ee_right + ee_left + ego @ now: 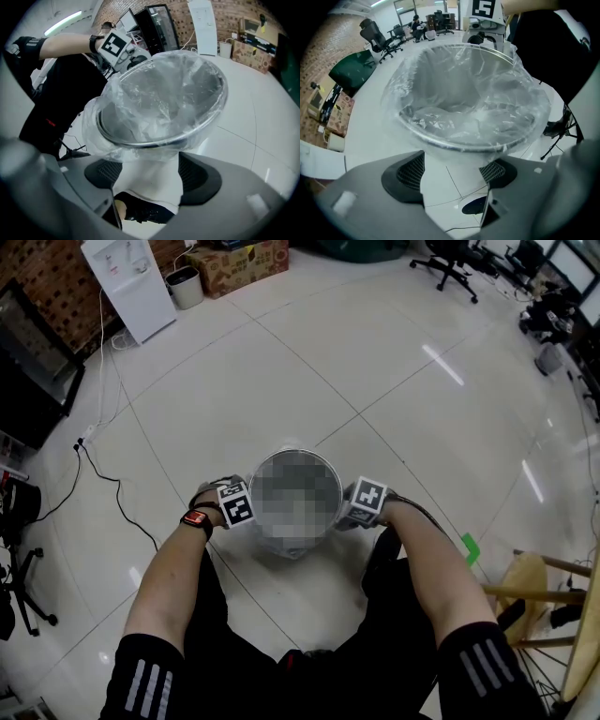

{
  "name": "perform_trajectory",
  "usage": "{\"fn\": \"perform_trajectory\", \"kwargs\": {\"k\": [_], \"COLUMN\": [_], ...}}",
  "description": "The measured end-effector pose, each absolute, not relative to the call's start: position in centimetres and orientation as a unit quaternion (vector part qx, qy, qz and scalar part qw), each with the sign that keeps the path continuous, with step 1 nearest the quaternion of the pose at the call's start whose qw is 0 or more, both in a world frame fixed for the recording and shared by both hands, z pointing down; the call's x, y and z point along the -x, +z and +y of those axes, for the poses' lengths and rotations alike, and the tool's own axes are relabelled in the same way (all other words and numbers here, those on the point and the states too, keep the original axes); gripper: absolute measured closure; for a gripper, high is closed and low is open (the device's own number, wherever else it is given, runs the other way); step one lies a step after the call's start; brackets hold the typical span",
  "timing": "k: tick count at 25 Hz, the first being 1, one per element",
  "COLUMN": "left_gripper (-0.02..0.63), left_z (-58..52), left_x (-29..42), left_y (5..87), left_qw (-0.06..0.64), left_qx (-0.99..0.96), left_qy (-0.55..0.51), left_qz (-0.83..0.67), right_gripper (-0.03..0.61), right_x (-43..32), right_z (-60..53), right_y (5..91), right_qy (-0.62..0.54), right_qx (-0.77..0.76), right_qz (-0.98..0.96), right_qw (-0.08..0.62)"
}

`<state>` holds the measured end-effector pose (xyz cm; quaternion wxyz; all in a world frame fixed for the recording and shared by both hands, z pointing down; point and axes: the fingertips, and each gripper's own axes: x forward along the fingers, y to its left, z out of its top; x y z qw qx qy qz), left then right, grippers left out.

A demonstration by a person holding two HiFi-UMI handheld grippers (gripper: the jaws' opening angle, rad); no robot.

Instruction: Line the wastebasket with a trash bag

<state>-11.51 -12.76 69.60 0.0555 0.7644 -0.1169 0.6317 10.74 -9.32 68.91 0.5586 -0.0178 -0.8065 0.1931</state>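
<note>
Head view: wastebasket [440,140] upright on the floor [375,362], mouth facing up, long axis vertical. Trash bag [473,93] already seated inside wastebasket and folded over its rim, clear skirt hanging down the outer wall.

Left gripper [452,171] just left of wastebasket, right gripper [145,176] just right of it. Both level with the rim, facing each other across it, equally near.

Fingers of both held wide apart, clamped on nothing. Bag skirt just ahead of the pads.

Lining judged nearly complete. For any remaining tuck, close on the skirt below the rim and draw downward along the vertical axis.
</note>
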Motion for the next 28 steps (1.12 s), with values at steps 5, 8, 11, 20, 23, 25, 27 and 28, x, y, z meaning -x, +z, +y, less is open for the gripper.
{"fn": "perform_trajectory", "kwargs": {"k": [5, 8, 11, 20, 23, 25, 27, 28], "left_gripper": [0.258, 0.258, 0.258, 0.259, 0.259, 0.262, 0.284, 0.295], "left_z": [-12.2, -12.0, -12.7, -12.6, -11.8, -11.5, -11.4, -11.2], "left_x": [14.6, 15.4, 14.4, 15.1, 15.4, 15.5, 15.3, 14.9], "left_y": [67.3, 65.4, 62.4, 59.8, 58.7, 57.5, 56.5, 56.0], "left_qw": [0.1, 0.124, 0.138, 0.15, 0.167, 0.164, 0.144, 0.135], "left_qx": [-0.77, -0.786, -0.824, -0.848, -0.853, -0.858, -0.86, -0.86], "left_qy": [0.618, 0.592, 0.53, 0.484, 0.473, 0.468, 0.471, 0.474], "left_qz": [-0.124, -0.131, -0.145, -0.156, -0.142, -0.136, -0.134, -0.131], "right_gripper": [0.199, 0.199, 0.199, 0.199, 0.199, 0.199, 0.199, 0.199], "right_x": [-13.6, -14.8, -14.2, -6.5, -3.7, -2.5, -1.5, -1.2], "right_z": [-9.7, -10.9, -11.8, -13.5, -12.4, -11.8, -11.3, -11.2], "right_y": [67.6, 65.7, 63.4, 55.6, 53.8, 53.0, 52.5, 52.4], "right_qy": [0.165, 0.132, 0.134, 0.058, 0.026, 0.009, -0.003, -0.007], "right_qx": [0.03, 0.028, 0.026, 0.018, 0.036, 0.045, 0.051, 0.054], "right_qz": [-0.782, -0.783, -0.804, -0.878, -0.888, -0.89, -0.893, -0.893], "right_qw": [0.6, 0.608, 0.579, 0.475, 0.459, 0.454, 0.448, 0.447]}}
